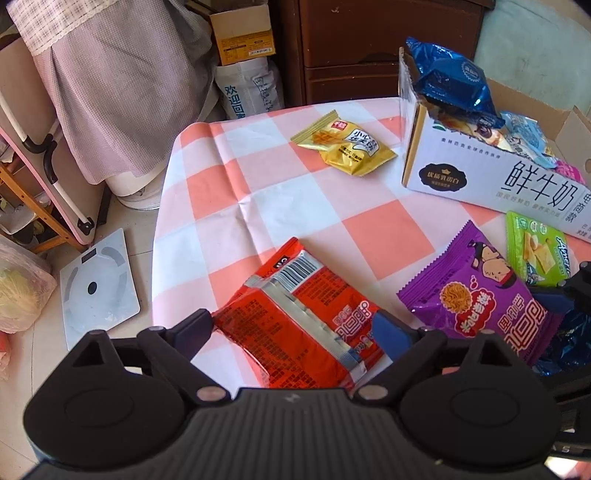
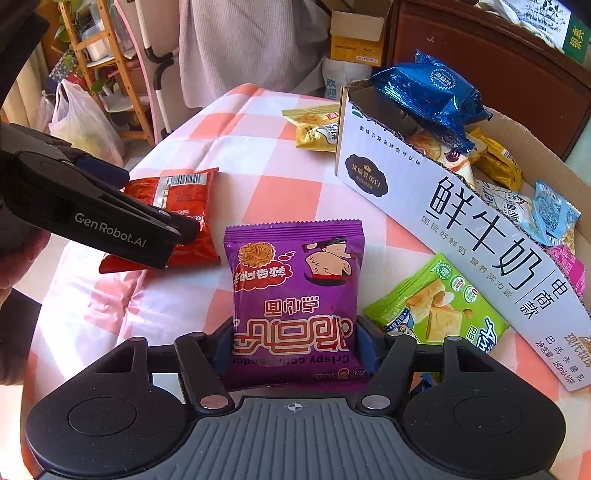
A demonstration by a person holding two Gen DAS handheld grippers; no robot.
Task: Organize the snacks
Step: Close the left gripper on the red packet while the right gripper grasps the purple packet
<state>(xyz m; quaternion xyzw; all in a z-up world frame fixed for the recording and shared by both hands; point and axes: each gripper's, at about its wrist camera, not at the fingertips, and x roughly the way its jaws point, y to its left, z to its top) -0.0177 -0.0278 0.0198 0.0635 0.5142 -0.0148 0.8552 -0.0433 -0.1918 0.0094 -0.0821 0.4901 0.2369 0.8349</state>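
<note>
My left gripper (image 1: 295, 326) is open, its fingers on either side of the near end of a red noodle packet (image 1: 295, 314) lying on the checked tablecloth; the packet also shows in the right wrist view (image 2: 177, 206). My right gripper (image 2: 295, 343) is shut on a purple noodle packet (image 2: 295, 291), which also shows in the left wrist view (image 1: 476, 295). A white milk carton box (image 2: 443, 206) at the right holds several snack packets, with a blue packet (image 2: 428, 96) on top. A green chip packet (image 2: 436, 310) lies beside the box. A yellow packet (image 1: 347, 147) lies farther back.
The table (image 1: 258, 192) has a pink and white checked cloth; its left edge drops to the floor, where a white scale (image 1: 98, 288) lies. A dark wooden cabinet (image 1: 369, 48) and cardboard boxes (image 1: 243, 33) stand behind the table.
</note>
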